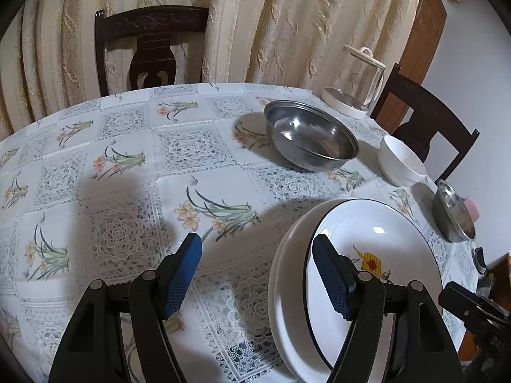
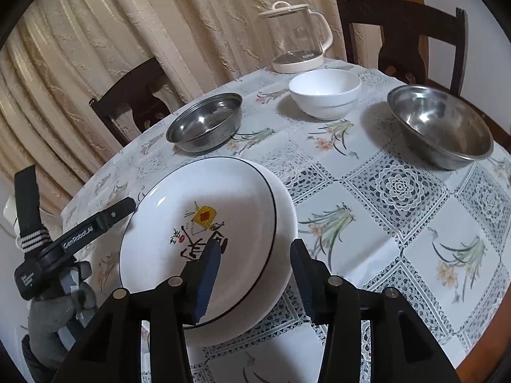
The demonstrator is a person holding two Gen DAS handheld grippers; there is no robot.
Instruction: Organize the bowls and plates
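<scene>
Left wrist view: the left gripper (image 1: 257, 269) has its blue-padded jaws spread wide with nothing between them, low in the frame. Its right finger overlaps the rim of a white round plate with a thin black rim and painted centre motif (image 1: 392, 239), which sits on a plain white plate (image 1: 284, 274) at lower right. A large stainless steel bowl (image 1: 311, 135) stands at upper centre-right; a white ceramic bowl (image 1: 402, 161) is to its right, and a smaller steel bowl (image 1: 453, 212) is at the right edge. All rest on the floral lace-patterned tablecloth (image 1: 134, 191).

Right wrist view: the right gripper (image 2: 255, 276) is likewise spread and holds nothing, straddling the near edge of the plate stack at lower centre. A clear glass kettle with cream base (image 2: 297, 40) stands at top centre.
</scene>
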